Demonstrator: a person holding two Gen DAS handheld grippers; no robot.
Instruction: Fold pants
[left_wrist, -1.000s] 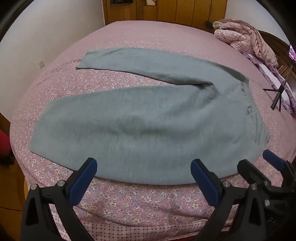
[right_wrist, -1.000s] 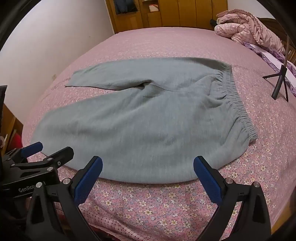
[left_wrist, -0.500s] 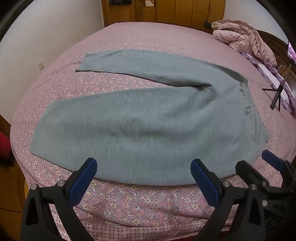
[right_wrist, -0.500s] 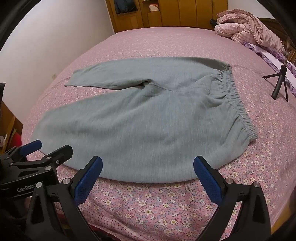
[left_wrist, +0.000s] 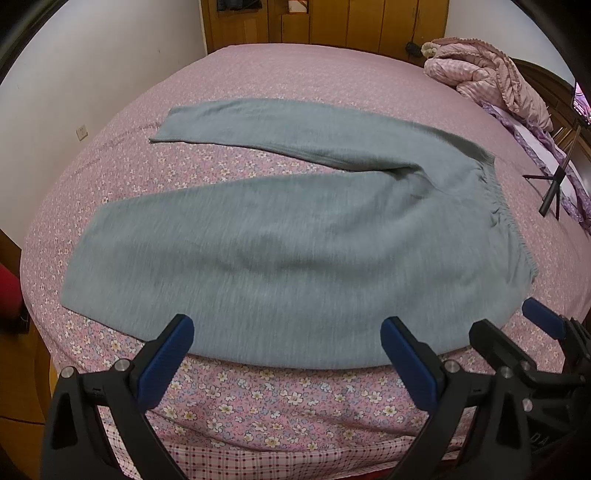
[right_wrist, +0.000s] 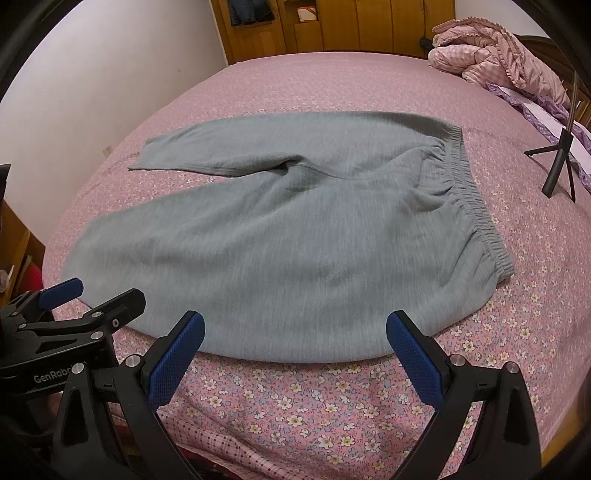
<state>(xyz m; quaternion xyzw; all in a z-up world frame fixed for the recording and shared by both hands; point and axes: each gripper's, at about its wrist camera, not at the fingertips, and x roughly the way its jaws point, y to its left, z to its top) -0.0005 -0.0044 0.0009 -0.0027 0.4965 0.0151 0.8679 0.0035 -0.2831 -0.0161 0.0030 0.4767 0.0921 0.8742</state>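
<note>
1. Since a second ago the left wrist view has pulled back slightly, so more flowered sheet shows between the jaws and the near hem of the cloth; the pants themselves lie as they did
2. Grey pants (left_wrist: 295, 258) (right_wrist: 295, 240) lie spread flat on the bed, waistband (left_wrist: 506, 218) (right_wrist: 476, 206) to the right, both legs running left; the far leg angles away from the near one, leaving a wedge of sheet between them
3. Left gripper (left_wrist: 286, 350) hovers just short of the near edge of the near leg, its blue-padded jaws spread wide and gripping nothing
4. Right gripper (right_wrist: 295, 345) hangs beside it near the hip part of the cloth, jaws likewise wide apart and empty; each gripper shows at the edge of the other's view
5. Pink flowered bed sheet (left_wrist: 295, 398) (right_wrist: 314, 398) covers the bed under the pants
6. A small black tripod (left_wrist: 552, 188) (right_wrist: 559, 166) stands on the bed beyond the waistband, well apart from it
7. A bunched pink quilt (left_wrist: 487, 81) (right_wrist: 498, 55) sits at the far right corner, with wooden cabinets (left_wrist: 332, 22) (right_wrist: 332, 26) behind the bed
</note>
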